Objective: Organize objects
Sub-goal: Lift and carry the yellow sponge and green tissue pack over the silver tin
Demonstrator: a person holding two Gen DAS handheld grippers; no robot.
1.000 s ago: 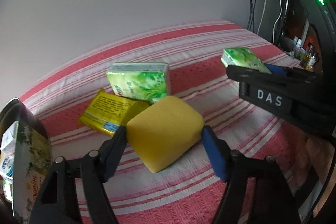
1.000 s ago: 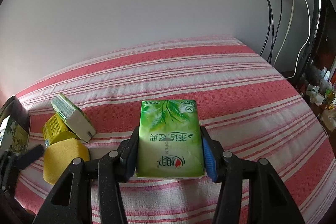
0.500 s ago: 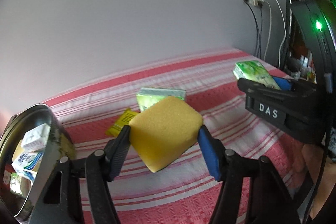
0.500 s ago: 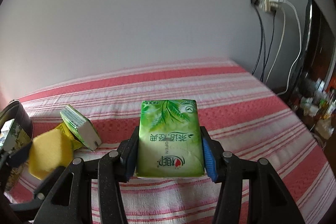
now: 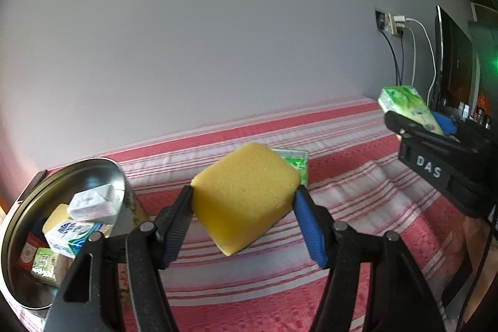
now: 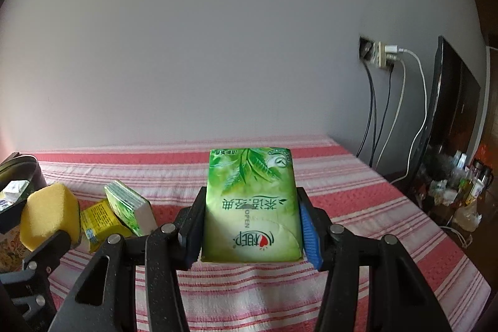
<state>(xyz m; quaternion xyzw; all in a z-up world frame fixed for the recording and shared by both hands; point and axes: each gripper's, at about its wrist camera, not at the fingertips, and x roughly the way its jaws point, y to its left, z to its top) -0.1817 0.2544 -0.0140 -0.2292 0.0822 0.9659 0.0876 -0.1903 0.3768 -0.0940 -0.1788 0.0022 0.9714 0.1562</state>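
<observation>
My left gripper (image 5: pixel 244 204) is shut on a yellow sponge (image 5: pixel 246 199) and holds it above the striped bed, just right of a round metal tin (image 5: pixel 116 176) that holds several small packs. The sponge also shows in the right wrist view (image 6: pixel 49 215). My right gripper (image 6: pixel 250 226) is shut on a green tissue pack (image 6: pixel 252 204), held above the bed; it also shows in the left wrist view (image 5: pixel 407 106). A second green tissue pack (image 6: pixel 127 206) leans on a yellow packet (image 6: pixel 98 221) on the bed.
The red and white striped bedcover (image 6: pixel 358 207) runs to a plain wall. A wall socket with cables (image 6: pixel 384 55) and a dark screen (image 6: pixel 451 114) stand at the right, with cluttered small bottles (image 6: pixel 457 182) beyond the bed's edge.
My left gripper has risen with the sponge and swung toward the tin, whose inside now shows. My right gripper has lifted its tissue pack higher above the bed.
</observation>
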